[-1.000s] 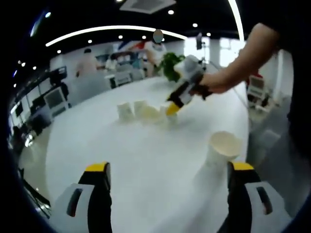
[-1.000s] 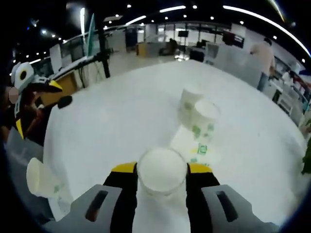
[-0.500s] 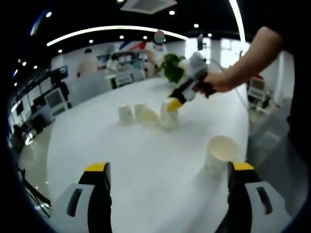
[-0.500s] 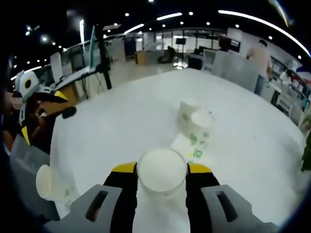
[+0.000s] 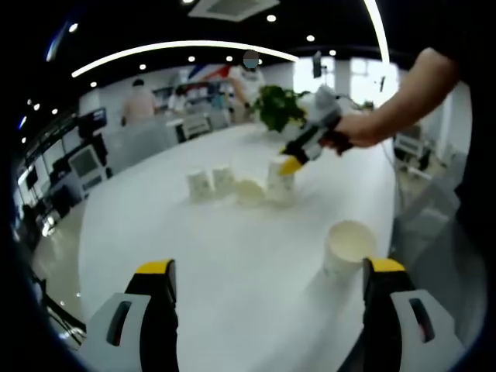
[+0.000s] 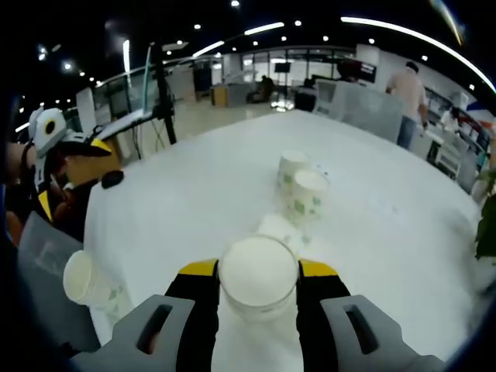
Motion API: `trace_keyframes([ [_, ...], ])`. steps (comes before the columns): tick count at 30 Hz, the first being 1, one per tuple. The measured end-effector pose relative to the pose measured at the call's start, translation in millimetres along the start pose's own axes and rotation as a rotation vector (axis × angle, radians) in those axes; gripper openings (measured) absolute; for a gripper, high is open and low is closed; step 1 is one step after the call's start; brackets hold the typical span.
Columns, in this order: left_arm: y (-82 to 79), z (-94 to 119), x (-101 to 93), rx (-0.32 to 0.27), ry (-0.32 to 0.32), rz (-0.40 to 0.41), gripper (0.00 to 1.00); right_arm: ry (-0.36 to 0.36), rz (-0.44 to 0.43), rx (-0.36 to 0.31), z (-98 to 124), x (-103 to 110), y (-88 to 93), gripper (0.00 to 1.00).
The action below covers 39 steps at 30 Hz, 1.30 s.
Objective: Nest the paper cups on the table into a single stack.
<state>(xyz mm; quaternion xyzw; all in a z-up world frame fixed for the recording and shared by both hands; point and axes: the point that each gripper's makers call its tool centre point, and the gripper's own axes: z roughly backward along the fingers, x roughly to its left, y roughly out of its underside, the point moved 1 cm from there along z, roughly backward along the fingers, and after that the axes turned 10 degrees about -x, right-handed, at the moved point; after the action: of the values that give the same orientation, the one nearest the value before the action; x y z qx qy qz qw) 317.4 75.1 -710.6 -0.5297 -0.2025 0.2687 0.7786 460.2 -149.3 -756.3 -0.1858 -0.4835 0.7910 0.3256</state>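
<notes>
Two upright paper cups (image 6: pixel 301 184) mid-table (image 6: pixel 194 194), a tipped cup (image 6: pixel 280 229) just beside (mouth toward left gripper). Right gripper (image 6: pixel 258 273) clamped on held cup (image 6: pixel 258 271). Left gripper (image 5: pixel 267 271) spread wide; lone cup (image 5: pixel 346 246) near right jaw.

Large white table (image 5: pixel 232 256), round-edged, glossy. Green potted plant (image 5: pixel 275 108) at far edge, leaves also at right margin of right gripper view (image 6: pixel 487 225). Open-plan office behind: desks, monitor (image 5: pixel 85 159), chairs (image 5: pixel 194 124). Several people standing in background (image 5: pixel 139 101), one in pale top (image 6: pixel 407 93). Curved ceiling light strip (image 5: pixel 178 50) plus recessed spotlights overhead.
</notes>
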Motion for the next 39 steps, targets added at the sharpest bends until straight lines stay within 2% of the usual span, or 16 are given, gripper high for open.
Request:
trace_keyframes([
  [20,-1.9,1,-5.9,0.018,0.002,-0.015,0.99,-0.002,-0.022,-0.022,13,1,0.7,0.35],
  [24,-3.8,2,-5.1,0.015,0.001,-0.018,0.99,-0.008,-0.042,-0.056,18,5,-8.4,0.35],
  [39,-2.5,6,-2.8,0.011,-0.017,-0.008,0.99,-0.051,-0.001,-0.151,34,25,-42.1,0.35],
])
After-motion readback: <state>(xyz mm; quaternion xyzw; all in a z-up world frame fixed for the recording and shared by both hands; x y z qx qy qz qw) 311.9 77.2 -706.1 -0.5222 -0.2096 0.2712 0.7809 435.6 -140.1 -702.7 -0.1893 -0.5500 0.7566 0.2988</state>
